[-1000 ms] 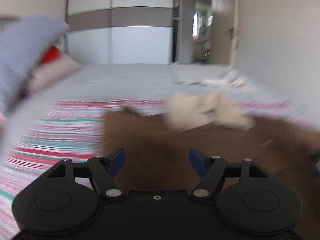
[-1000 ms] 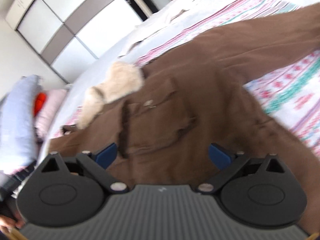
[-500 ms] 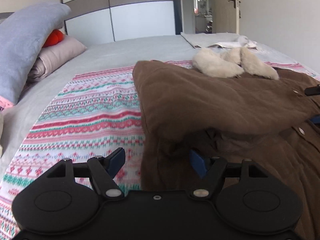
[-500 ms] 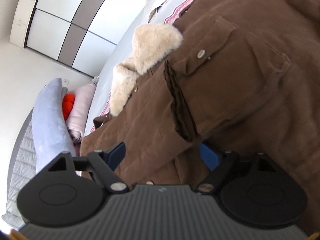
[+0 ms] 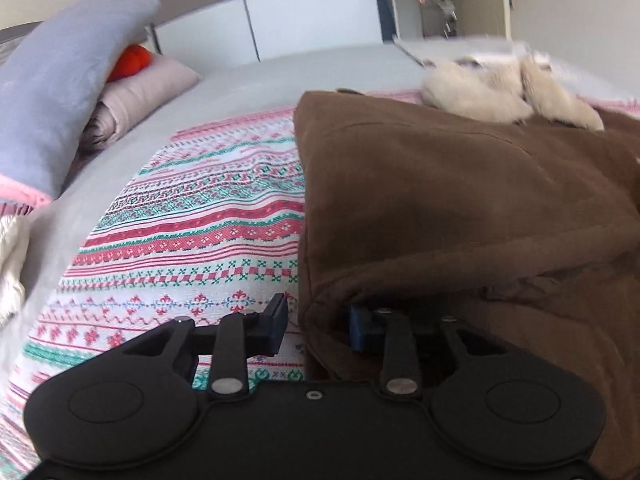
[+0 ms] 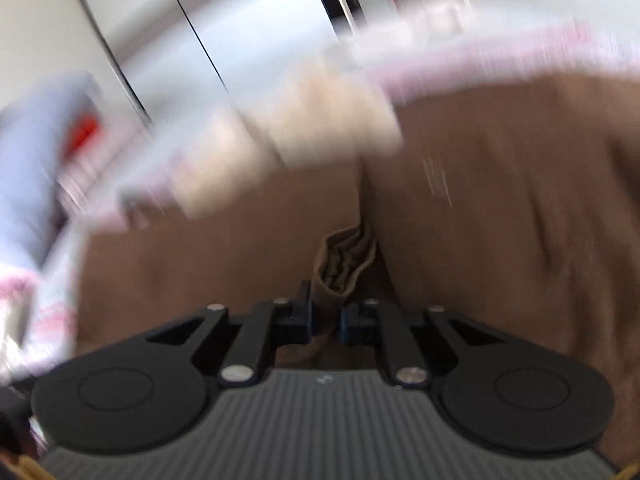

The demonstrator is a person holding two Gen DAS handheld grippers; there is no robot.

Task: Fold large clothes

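A large brown coat (image 5: 460, 200) with a cream fur collar (image 5: 504, 92) lies on a patterned blanket (image 5: 208, 224) on the bed. Its left side is folded over on itself. My left gripper (image 5: 318, 326) sits at the coat's folded left edge; a fold of brown cloth lies between its narrowed fingers. In the blurred right wrist view the coat (image 6: 500, 200) fills the frame. My right gripper (image 6: 325, 322) is shut on a bunched fold of the coat (image 6: 344, 264).
A grey-blue pillow (image 5: 60, 88), a pink pillow (image 5: 140, 92) and an orange object (image 5: 130, 60) lie at the bed's left. White cloth (image 5: 472, 50) lies at the far right. A white wardrobe (image 5: 312, 12) stands behind the bed.
Both grippers have closed from wide open. The left has moved onto the coat's folded left edge. The right has pinched a fold of the coat and is moving fast, blurring its view.
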